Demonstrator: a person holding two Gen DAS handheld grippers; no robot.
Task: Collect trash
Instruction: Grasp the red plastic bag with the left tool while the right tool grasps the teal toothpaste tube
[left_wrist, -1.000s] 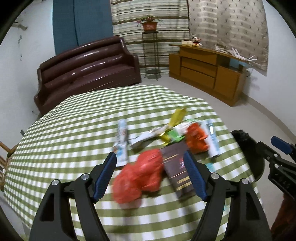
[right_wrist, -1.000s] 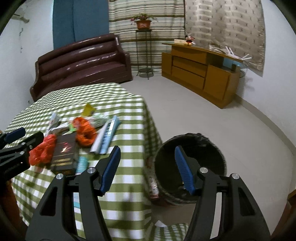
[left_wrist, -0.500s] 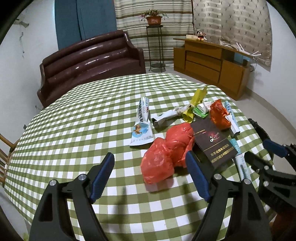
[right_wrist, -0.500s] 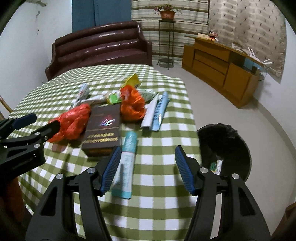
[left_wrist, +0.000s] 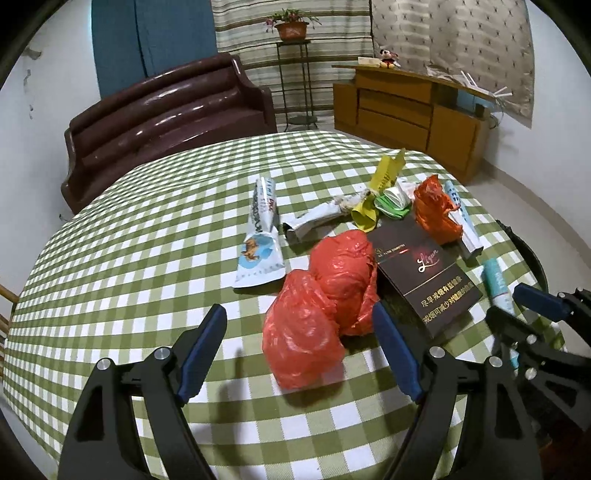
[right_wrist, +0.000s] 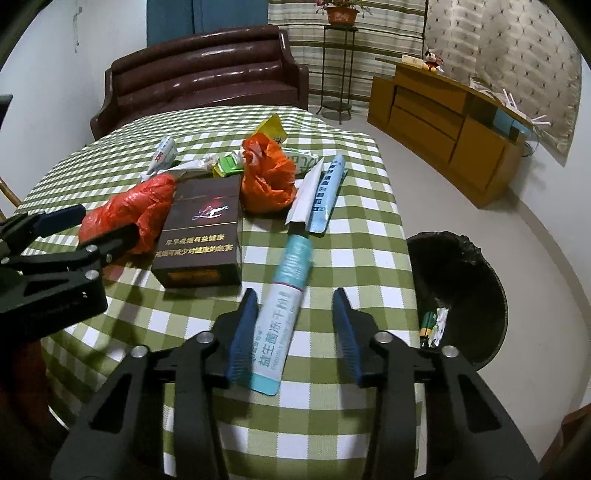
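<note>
Left gripper (left_wrist: 301, 334): jaws wide, just opening further, straddling near end of crumpled red bag (left_wrist: 325, 302) on checked tablecloth (left_wrist: 147, 258), pads not pressing. Right of bag, dark carton (left_wrist: 424, 284). Right gripper (right_wrist: 295, 328): jaws just narrowing around teal tube sachet (right_wrist: 284, 306), one pad beside it, other apart. Far right, black bin (right_wrist: 465, 291) beside table.

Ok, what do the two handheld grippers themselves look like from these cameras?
Both look alike. The left gripper and right gripper have matte black skeletal frames with triangular cut-outs, silver round screw heads at the pivots, and two tapering fingers faced with ribbed dark blue pads. No cables, markings, hands or sleeves show.
</note>
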